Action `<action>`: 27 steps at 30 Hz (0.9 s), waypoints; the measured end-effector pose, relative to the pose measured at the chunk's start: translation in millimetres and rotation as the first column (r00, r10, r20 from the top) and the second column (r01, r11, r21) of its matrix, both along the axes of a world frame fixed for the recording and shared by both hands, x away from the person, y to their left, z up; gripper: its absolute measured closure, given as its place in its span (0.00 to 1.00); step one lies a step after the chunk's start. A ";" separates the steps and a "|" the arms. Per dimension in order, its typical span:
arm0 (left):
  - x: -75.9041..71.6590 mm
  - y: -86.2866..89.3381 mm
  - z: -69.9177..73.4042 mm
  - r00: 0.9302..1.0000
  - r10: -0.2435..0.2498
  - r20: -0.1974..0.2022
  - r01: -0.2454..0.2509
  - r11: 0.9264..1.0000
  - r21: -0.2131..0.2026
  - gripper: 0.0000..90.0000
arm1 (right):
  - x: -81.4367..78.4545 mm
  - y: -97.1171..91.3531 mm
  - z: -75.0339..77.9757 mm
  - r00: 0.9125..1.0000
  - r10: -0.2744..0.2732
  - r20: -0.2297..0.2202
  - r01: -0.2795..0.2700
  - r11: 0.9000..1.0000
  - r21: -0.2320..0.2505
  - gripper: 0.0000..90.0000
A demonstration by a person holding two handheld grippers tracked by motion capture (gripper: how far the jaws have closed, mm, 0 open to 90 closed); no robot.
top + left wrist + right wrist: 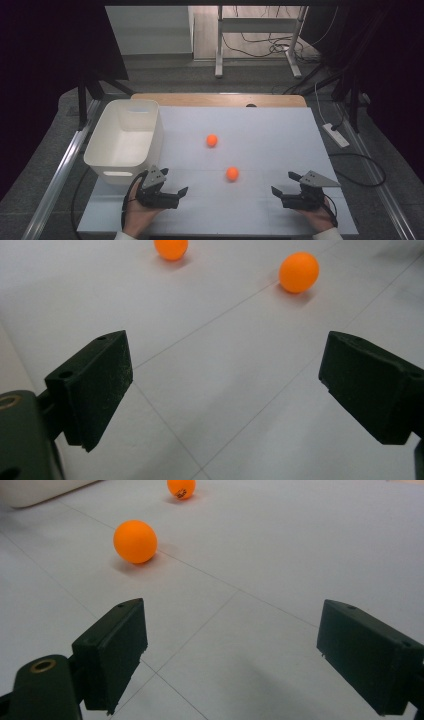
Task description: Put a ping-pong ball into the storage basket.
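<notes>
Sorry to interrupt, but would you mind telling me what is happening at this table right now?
A person holds a two-jaw gripper in each hand at the near edge of a white table. The left gripper and the right gripper are both open and hold nothing. Two orange balls lie loose between them, the nearer ball and the farther ball. A white bin stands at the left, with nothing visible inside.

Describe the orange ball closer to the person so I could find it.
Start at the white bin on the table's left. Two orange balls lie to its right on the white mat. Yours is the near ball, between the two grippers, not the far ball.
</notes>
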State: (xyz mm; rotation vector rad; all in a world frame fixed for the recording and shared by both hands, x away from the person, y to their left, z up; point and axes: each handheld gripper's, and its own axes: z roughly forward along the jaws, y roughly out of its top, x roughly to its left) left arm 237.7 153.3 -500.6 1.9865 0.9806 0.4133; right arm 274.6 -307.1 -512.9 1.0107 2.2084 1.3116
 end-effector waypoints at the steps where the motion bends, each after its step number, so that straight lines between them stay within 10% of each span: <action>1: 2.8 -2.5 2.5 1.000 -0.004 0.003 0.004 1.000 0.002 0.08 | 0.2 0.5 -0.1 1.000 0.002 -0.001 -0.002 1.000 -0.001 0.14; 27: 27.4 -27.2 18.4 0.999 -0.042 -0.015 0.042 0.999 -0.010 0.09 | 3.8 0.2 -1.6 1.000 0.002 -0.006 -0.002 1.000 -0.012 0.14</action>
